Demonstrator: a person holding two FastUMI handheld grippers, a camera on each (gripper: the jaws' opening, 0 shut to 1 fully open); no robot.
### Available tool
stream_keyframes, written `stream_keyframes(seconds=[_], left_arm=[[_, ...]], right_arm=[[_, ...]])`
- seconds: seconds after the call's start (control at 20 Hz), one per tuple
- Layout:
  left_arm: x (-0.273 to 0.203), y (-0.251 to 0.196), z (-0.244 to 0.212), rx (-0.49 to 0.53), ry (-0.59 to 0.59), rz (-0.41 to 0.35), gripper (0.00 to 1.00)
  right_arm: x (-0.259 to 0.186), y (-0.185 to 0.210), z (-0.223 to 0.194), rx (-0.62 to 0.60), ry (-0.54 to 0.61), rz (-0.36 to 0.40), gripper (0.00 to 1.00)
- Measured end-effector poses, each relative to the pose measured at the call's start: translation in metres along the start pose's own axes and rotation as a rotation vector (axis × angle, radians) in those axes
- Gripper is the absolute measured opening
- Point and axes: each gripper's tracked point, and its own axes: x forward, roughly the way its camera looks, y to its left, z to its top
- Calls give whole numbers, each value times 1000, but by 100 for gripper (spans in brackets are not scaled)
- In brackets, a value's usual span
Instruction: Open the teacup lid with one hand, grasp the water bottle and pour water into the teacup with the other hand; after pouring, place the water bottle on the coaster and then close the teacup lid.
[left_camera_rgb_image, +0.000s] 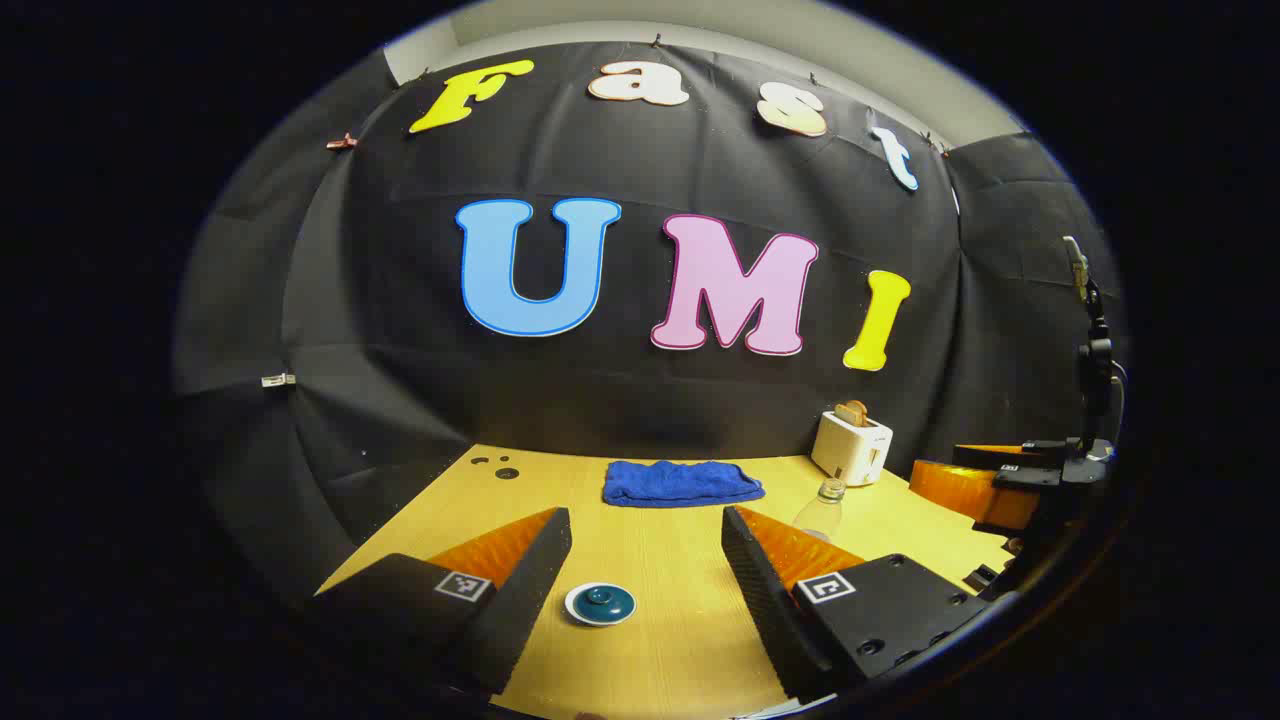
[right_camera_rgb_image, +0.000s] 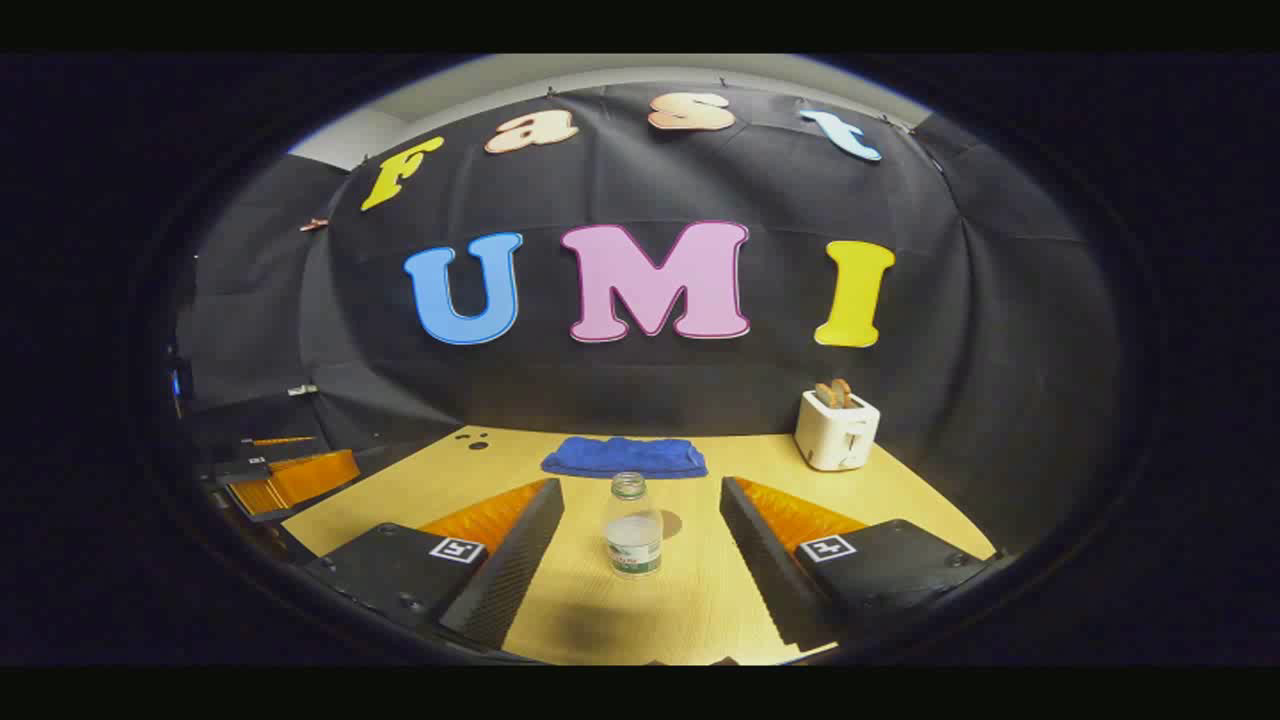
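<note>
Both grippers, left gripper (left_camera_rgb_image: 645, 560) and right gripper (right_camera_rgb_image: 640, 540), gape wide, holding nothing; teacup lid (left_camera_rgb_image: 600, 604) and water bottle (right_camera_rgb_image: 633, 527) sit between fingers, bare table (right_camera_rgb_image: 620, 620) around.

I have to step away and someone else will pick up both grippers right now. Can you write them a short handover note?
Left gripper: open, empty, aimed at the teacup lid, which sits ahead between its fingers, untouched.
Right gripper: open, empty, lined up on the water bottle, which stands upright on the table, cap off.
A round patch just behind the bottle may be the coaster; I cannot tell.
Blue towel and toaster sit at the back.
Done: nothing.
Left: lift the lid, grasp the bottle, pour, set it on the coaster, close the lid.
</note>
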Motion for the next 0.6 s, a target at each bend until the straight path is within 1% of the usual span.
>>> stream_keyframes(seconds=[0.35, 0.5, 0.55, 0.6], left_arm=[[10, 0, -11, 26, 27, 45, 95], [15, 2, -16, 15, 40, 74, 95], [17, 3, -19, 15, 44, 86, 98], [19, 5, -25, 22, 50, 103, 95]], right_arm=[[21, -2, -6, 15, 20, 56, 98], [31, -3, -10, 19, 30, 85, 98], [34, -2, -12, 19, 30, 98, 98], [37, -2, -16, 14, 29, 114, 98]])
